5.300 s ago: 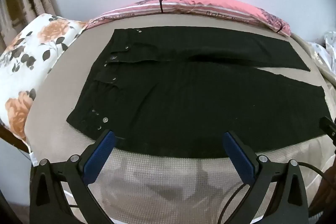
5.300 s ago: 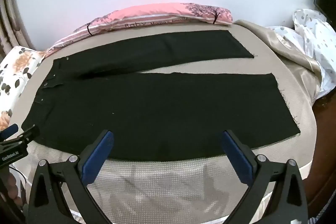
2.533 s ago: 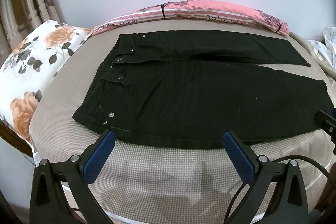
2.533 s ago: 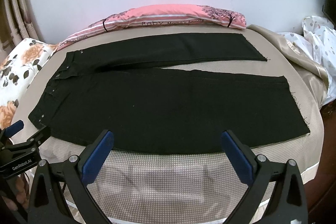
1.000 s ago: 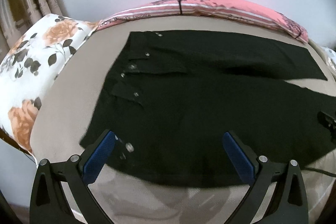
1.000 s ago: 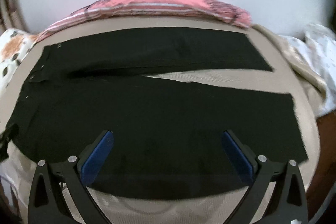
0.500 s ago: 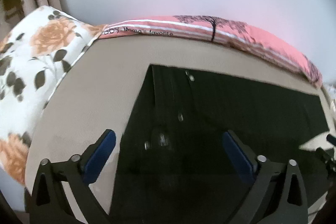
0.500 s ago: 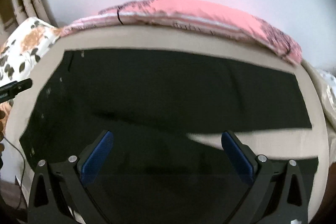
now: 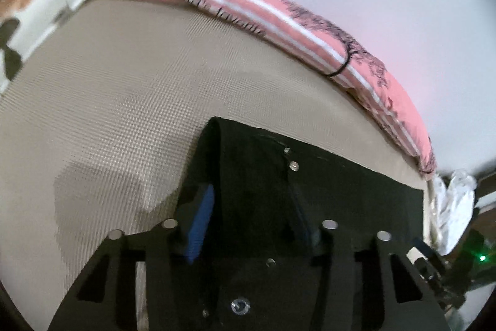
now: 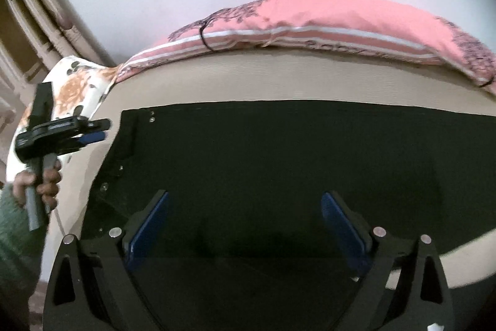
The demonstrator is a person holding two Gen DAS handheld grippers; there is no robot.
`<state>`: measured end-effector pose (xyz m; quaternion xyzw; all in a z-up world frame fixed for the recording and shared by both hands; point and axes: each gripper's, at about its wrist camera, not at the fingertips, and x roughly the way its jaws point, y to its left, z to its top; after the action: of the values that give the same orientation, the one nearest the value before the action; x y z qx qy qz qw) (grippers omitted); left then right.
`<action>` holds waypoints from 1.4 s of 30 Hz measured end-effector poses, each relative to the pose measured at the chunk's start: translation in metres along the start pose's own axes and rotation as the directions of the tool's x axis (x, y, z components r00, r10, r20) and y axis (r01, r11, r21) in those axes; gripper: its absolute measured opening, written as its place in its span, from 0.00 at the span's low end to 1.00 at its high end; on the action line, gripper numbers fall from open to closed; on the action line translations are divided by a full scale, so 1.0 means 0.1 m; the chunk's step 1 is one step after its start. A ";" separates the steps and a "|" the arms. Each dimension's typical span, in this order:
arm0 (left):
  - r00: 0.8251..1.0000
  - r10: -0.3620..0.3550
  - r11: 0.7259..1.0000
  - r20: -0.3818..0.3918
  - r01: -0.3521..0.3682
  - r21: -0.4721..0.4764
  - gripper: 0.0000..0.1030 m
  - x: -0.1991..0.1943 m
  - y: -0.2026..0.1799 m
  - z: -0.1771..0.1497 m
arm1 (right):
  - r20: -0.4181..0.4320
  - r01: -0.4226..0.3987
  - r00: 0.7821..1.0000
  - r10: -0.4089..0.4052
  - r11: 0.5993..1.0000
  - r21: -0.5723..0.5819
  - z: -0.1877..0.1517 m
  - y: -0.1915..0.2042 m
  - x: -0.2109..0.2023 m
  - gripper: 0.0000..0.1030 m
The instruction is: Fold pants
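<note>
Black pants (image 10: pixel 279 151) lie flat on the beige bed (image 9: pixel 124 114), with the waist and its metal buttons at the left. My left gripper (image 9: pixel 251 213) hangs low at the far waist corner of the pants (image 9: pixel 341 200). Its jaws are closing, with the waistband edge between the blue pads (image 9: pixel 201 222), which do not visibly press on it. In the right wrist view, the left gripper (image 10: pixel 96 131) sits just left of the waist. My right gripper (image 10: pixel 245 222) is wide apart over the middle of the pants. Its jaws are starting to close, and flat fabric lies under them.
A pink striped pillow (image 10: pixel 341 17) runs along the bed's far edge against the white wall. A floral pillow (image 10: pixel 74 89) lies at the left end. A person's hand (image 10: pixel 46 179) in a green sleeve holds the left gripper. White cloth (image 9: pixel 455 207) is bunched off the right end.
Both grippers moved forward over the pants toward the far side of the bed. The left one swung to the far waist corner, dropped closer, and narrowed its jaws.
</note>
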<state>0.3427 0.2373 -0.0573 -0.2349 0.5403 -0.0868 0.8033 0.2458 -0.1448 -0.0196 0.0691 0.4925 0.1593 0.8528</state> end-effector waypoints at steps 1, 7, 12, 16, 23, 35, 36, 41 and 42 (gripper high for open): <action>1.000 -0.007 1.000 -0.009 0.007 -0.015 0.46 0.04 0.05 0.03 | -0.005 0.001 1.000 -0.001 1.000 -0.005 0.02 0.02 0.05 0.93; 0.989 -0.138 0.987 -0.059 0.133 -0.086 0.38 0.25 0.24 0.14 | -0.037 -0.003 0.999 0.003 1.000 -0.015 0.13 0.09 0.38 0.93; 0.977 -0.200 0.978 -0.075 0.195 -0.067 0.36 0.38 0.19 0.26 | -0.064 -0.028 0.998 0.027 0.999 -0.021 0.21 0.11 0.59 0.93; 0.950 -0.290 0.957 -0.118 0.285 -0.061 0.36 0.53 0.19 0.33 | -0.073 -0.048 0.996 0.047 0.999 -0.016 0.29 0.10 0.72 0.93; 0.927 -0.343 0.939 -0.150 0.344 -0.018 0.36 0.69 0.03 0.41 | -0.083 -0.052 0.995 0.048 0.998 -0.042 0.41 0.04 0.88 0.93; 0.932 -0.360 0.930 0.038 0.362 -0.068 0.08 0.54 0.04 0.26 | -0.151 -0.078 0.987 0.048 0.977 -0.200 0.70 -0.05 1.04 0.93; 0.931 -0.361 0.931 0.061 0.363 -0.033 0.08 0.46 -0.01 0.23 | -0.176 -0.098 0.983 0.057 0.968 -0.232 0.77 -0.06 1.05 0.93; 0.902 -0.421 0.904 0.091 0.410 0.120 0.08 0.09 -0.27 0.10 | -0.243 -0.206 0.962 0.122 0.912 -0.356 1.08 -0.09 1.00 0.93; 0.898 -0.431 0.897 0.088 0.416 0.149 0.08 0.03 -0.32 0.07 | -0.263 -0.229 0.956 0.131 0.892 -0.390 1.13 -0.07 1.00 0.93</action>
<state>0.3542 0.2101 -0.0421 -0.3006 0.4208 -0.2796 0.8090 0.3911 -0.1130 -0.0458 -0.0873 0.5339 0.3462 0.7664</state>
